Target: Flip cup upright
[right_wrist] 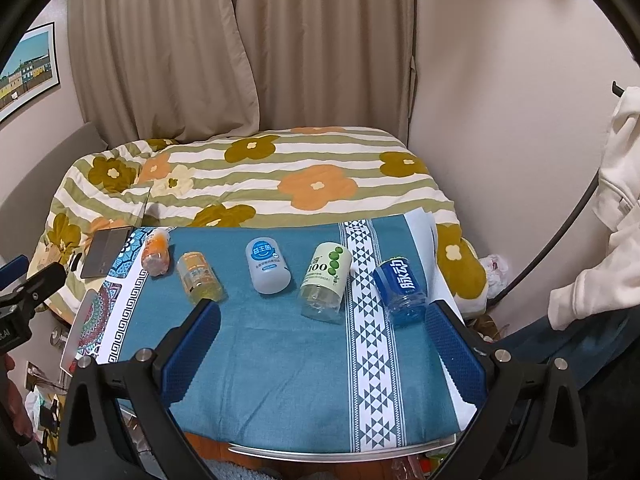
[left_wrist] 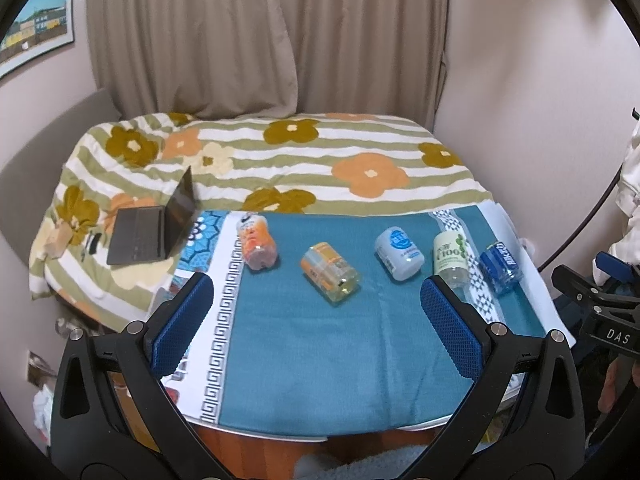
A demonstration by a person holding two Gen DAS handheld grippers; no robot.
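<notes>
Several cut-bottle cups lie on their sides in a row on the teal cloth: an orange-pink one (left_wrist: pixel 257 243) (right_wrist: pixel 156 256), a yellow-orange one (left_wrist: pixel 329 273) (right_wrist: pixel 199 277), a white one with a blue logo (left_wrist: pixel 399 253) (right_wrist: pixel 266 265), a pale green one marked 100 (left_wrist: pixel 451 257) (right_wrist: pixel 325 282) and a blue one (left_wrist: pixel 500 267) (right_wrist: pixel 403 290). My left gripper (left_wrist: pixel 318 320) is open and empty, held above the cloth's near half. My right gripper (right_wrist: pixel 326 344) is open and empty, short of the green and blue cups.
The small table (left_wrist: pixel 260 432) stands against a bed with a flowered quilt (left_wrist: pixel 280 160). An open laptop (left_wrist: pixel 156 228) lies on the quilt at left. Beige curtains hang behind. The other gripper's body shows at the right edge of the left view (left_wrist: pixel 600 312).
</notes>
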